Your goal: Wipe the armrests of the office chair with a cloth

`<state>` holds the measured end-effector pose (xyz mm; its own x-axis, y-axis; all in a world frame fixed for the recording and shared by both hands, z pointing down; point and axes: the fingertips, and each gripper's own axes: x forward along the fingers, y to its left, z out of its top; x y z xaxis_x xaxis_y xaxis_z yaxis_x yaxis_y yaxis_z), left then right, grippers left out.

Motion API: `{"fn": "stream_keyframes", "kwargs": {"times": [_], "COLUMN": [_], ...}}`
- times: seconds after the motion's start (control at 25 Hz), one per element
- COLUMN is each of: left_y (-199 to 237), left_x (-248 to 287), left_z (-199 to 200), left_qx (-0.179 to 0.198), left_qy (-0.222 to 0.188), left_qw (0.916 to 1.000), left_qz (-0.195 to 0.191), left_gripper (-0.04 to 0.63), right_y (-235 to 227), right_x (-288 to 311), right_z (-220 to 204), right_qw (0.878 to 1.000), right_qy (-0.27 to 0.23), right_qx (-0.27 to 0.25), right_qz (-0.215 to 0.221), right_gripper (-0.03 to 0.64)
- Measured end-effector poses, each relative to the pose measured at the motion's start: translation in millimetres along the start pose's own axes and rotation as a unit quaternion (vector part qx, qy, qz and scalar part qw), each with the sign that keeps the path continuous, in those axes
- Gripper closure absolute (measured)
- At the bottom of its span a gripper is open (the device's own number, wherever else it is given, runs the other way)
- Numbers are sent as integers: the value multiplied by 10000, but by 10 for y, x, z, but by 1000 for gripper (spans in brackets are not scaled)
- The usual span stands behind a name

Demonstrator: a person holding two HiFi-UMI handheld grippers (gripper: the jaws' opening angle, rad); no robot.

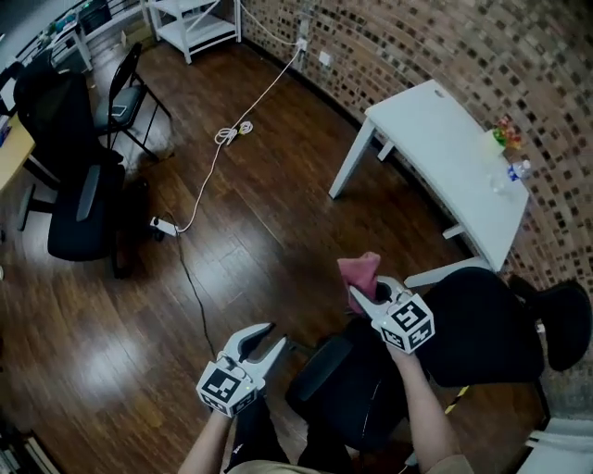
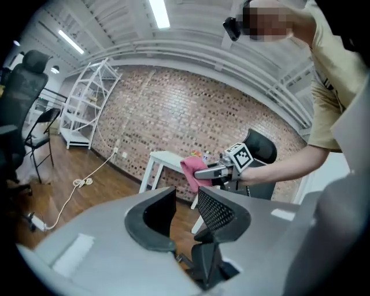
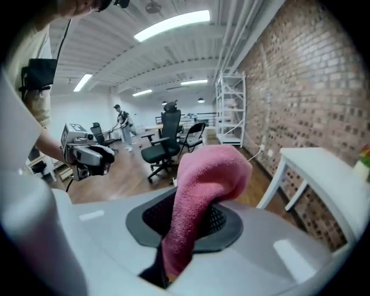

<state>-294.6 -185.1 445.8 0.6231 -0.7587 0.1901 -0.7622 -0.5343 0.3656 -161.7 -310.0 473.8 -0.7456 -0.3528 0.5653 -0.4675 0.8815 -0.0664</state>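
A black office chair (image 1: 482, 324) stands just below my hands, its dark armrest (image 1: 320, 367) between the two grippers. My right gripper (image 1: 363, 289) is shut on a pink cloth (image 1: 359, 268), held in the air above the chair. In the right gripper view the cloth (image 3: 202, 185) drapes over and hides the jaws of the right gripper (image 3: 193, 209). My left gripper (image 1: 275, 335) hovers left of the armrest, shut and empty. The left gripper view shows the left gripper (image 2: 186, 199) with nothing between its jaws, and beyond it the right gripper (image 2: 211, 171) with the cloth (image 2: 191, 169).
A white table (image 1: 435, 139) with bottles (image 1: 510, 171) stands along the brick wall at the right. Other black chairs (image 1: 79, 204) are at the far left. A white cable and power strip (image 1: 218, 157) lie on the wooden floor. A white shelf (image 1: 195, 23) stands at the back.
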Motion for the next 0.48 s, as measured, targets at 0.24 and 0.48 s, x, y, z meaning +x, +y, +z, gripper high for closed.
{"fn": "stream_keyframes", "kwargs": {"times": [0.24, 0.48], "left_y": [-822, -1876], "left_x": [128, 244], "left_z": [1026, 1721], "left_qx": [591, 926], "left_qy": [-323, -697], "left_qw": [9971, 9885], "left_qz": [-357, -968], "left_gripper": [489, 482], "right_y": [424, 851], "right_x": [-1492, -3377], "right_z": [546, 941], "right_qw": [9862, 9329], "right_qy": [-1227, -2628], "right_qx": [897, 968], "right_qz": [-661, -2263], "right_gripper": [555, 548]}}
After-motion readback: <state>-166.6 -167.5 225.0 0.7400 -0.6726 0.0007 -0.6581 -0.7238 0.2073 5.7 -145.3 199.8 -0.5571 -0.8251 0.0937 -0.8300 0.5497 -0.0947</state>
